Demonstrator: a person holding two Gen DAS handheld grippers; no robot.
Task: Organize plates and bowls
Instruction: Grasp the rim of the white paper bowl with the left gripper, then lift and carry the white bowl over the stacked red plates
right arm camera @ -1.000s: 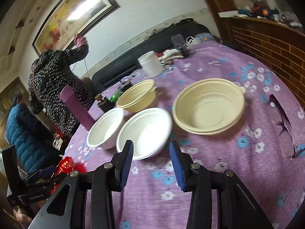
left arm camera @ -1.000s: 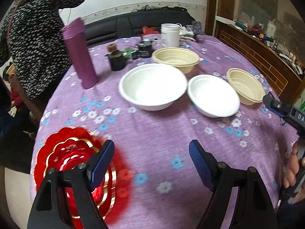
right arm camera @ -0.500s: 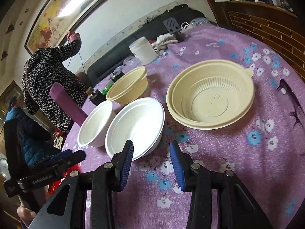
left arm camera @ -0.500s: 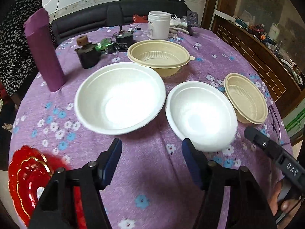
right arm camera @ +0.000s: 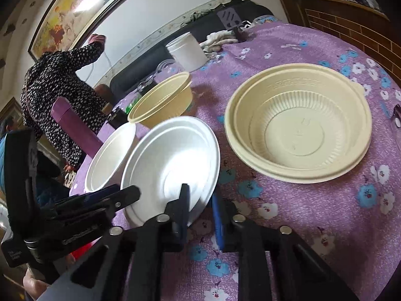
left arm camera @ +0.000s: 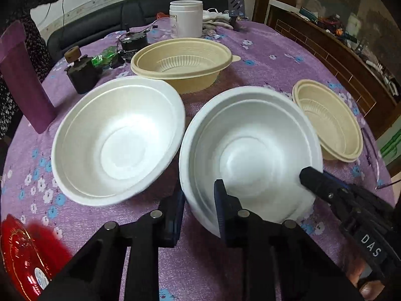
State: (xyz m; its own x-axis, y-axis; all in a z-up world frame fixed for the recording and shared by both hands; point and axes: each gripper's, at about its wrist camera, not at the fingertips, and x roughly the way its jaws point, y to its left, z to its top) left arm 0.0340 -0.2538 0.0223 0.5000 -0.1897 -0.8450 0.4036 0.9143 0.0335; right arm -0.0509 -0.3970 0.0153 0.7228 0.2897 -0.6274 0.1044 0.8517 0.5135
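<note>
Two white foam bowls stand side by side on the purple flowered tablecloth. My left gripper [left arm camera: 198, 200] straddles the near rim of the right white bowl [left arm camera: 250, 148], one finger inside and one outside; whether it grips is unclear. My right gripper [right arm camera: 200, 205] straddles the same bowl [right arm camera: 170, 165] at its near right rim. The left white bowl [left arm camera: 117, 138] is free. Two beige plastic bowls stand behind [left arm camera: 183, 62] and to the right [left arm camera: 328, 120]; the latter looks large in the right wrist view [right arm camera: 298, 130]. A red plate [left arm camera: 20, 258] lies at the near left.
A purple flask [left arm camera: 22, 80], a dark jar [left arm camera: 80, 72], a black tin [left arm camera: 132, 45] and a white tub [left arm camera: 185, 17] stand at the back. Glasses [left arm camera: 376, 165] lie at the table's right edge. A person in a spotted top [right arm camera: 60, 90] stands at the far left.
Both grippers moved forward to the right white bowl and narrowed around its rim. The left moved right, away from the red plate.
</note>
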